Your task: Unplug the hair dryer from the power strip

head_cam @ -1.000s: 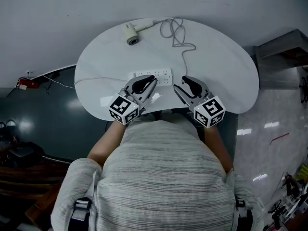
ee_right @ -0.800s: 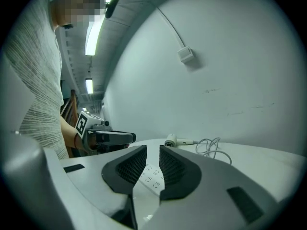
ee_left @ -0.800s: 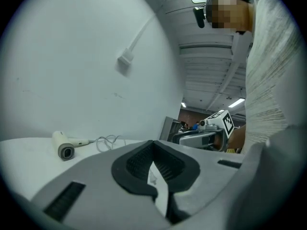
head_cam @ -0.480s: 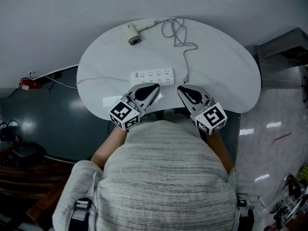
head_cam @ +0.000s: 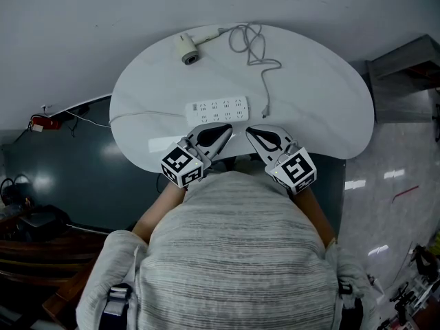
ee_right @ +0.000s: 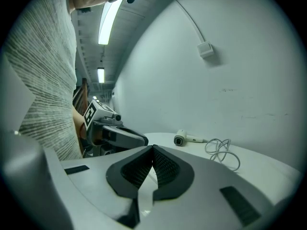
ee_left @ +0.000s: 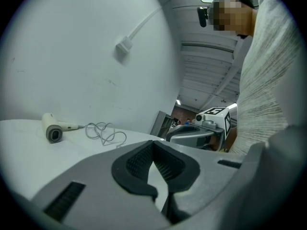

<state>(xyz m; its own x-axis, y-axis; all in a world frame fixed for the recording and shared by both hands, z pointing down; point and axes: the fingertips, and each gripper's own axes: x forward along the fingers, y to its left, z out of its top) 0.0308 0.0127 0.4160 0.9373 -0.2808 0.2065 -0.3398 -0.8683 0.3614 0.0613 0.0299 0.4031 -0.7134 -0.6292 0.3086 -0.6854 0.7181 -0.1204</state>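
Observation:
The white hair dryer (head_cam: pixel 187 48) lies at the table's far edge, its grey cord (head_cam: pixel 251 43) coiled beside it. The cord runs forward and its plug (head_cam: pixel 264 113) lies on the tabletop just right of the white power strip (head_cam: pixel 218 108), out of the sockets. Near the front edge, my left gripper (head_cam: pixel 225 132) and right gripper (head_cam: pixel 249 132) sit side by side, short of the strip. Both are shut and hold nothing. The right jaws have just been closing, with nothing between them. The left gripper view shows the dryer (ee_left: pixel 52 130). So does the right gripper view, dryer (ee_right: pixel 181 139).
The round white table (head_cam: pixel 323 88) stands against a pale wall. The strip's own lead (head_cam: pixel 148 113) runs left off the table to a dark floor with a red object (head_cam: pixel 38 123). A grey cabinet (head_cam: pixel 405 71) stands at the right.
Both grippers have drawn back toward my body, off the power strip, which now shows whole. The right jaws have closed empty.

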